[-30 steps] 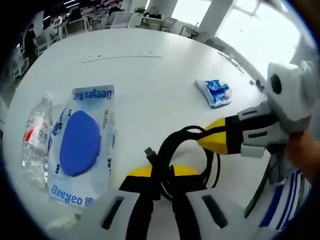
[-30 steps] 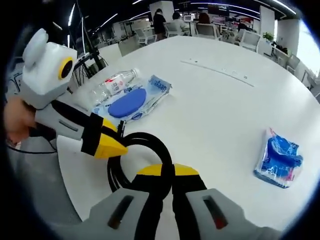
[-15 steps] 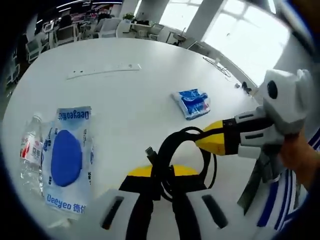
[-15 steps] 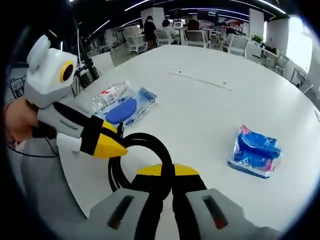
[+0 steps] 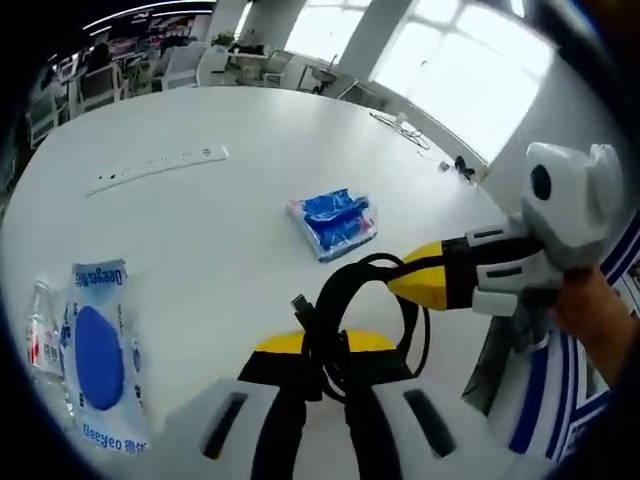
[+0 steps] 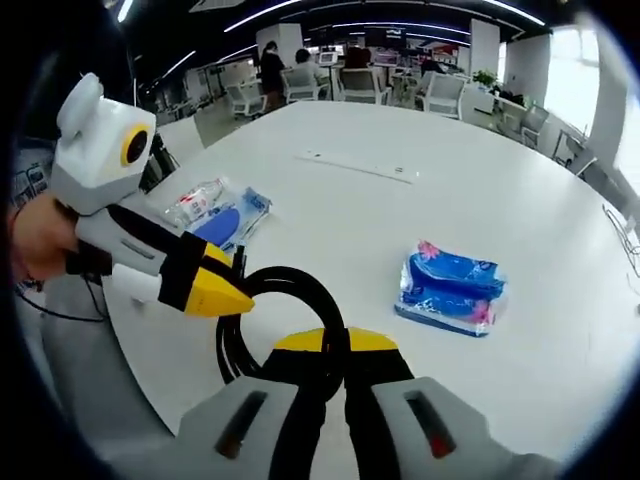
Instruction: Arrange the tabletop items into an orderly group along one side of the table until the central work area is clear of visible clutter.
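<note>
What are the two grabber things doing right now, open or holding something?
Left gripper: shut on the black cable.
Right gripper: shut on the same black cable, at another part of the loop.

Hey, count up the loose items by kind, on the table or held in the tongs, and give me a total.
Black cable coil, held by both tongs: 1
Clear water bottle: 1
Clear pouch with a blue disc: 1
Blue and pink packet: 1
Total: 4
</note>
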